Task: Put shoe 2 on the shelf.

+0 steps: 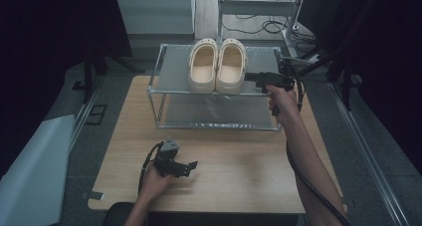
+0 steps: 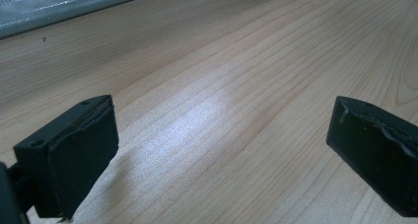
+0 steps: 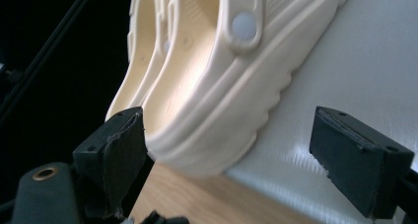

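Clog [image 3: 217, 86] heel between spread right claw [image 3: 226, 160] jaws.

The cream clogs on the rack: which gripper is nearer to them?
Right. The right gripper is at the heel of the cream clogs on the rack's top shelf, jaws open. The left gripper rests low on the wooden table, well short of the rack.

Two-tier rack [image 1: 158, 94] sits at back-centre of tabletop [image 1: 239, 176]. Pair of clogs [image 1: 217, 65] side by side on top shelf, toes to rear. Right hand-held gripper [image 1: 251, 77] just right of clogs at shelf level; left hand-held gripper [image 1: 191, 167] on tabletop, front-left of rack.
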`<state>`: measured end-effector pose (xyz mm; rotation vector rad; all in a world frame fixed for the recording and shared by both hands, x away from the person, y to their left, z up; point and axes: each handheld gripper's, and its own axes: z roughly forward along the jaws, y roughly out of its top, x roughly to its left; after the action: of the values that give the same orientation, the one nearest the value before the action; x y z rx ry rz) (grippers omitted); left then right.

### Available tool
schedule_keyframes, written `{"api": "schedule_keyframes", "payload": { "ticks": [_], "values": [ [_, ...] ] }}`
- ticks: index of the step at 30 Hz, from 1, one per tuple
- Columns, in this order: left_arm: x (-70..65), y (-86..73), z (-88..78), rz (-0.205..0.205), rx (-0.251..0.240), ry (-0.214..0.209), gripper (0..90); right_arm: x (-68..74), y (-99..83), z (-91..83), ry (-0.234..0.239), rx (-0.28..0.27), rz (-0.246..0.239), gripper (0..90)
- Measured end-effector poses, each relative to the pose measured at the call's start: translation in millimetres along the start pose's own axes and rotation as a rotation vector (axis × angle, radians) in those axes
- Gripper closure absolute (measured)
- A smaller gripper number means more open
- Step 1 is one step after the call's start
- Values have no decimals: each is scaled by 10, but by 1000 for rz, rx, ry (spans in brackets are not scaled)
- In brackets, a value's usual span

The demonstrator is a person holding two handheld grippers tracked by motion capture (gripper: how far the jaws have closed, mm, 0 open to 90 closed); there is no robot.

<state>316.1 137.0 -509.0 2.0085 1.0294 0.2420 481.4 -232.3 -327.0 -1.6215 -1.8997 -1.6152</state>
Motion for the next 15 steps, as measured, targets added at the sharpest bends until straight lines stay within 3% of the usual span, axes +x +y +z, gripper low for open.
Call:
{"api": "schedule_keyframes", "payload": {
  "ticks": [9, 15],
  "values": [
    [4, 0, 8, -11, -4, -14, 0, 1, -346, -236, 49, 25, -77, 136],
    [8, -5, 9, -20, -7, -18, 0, -76, -642, -362, 39, 47, -129, 132]
  ]
}}
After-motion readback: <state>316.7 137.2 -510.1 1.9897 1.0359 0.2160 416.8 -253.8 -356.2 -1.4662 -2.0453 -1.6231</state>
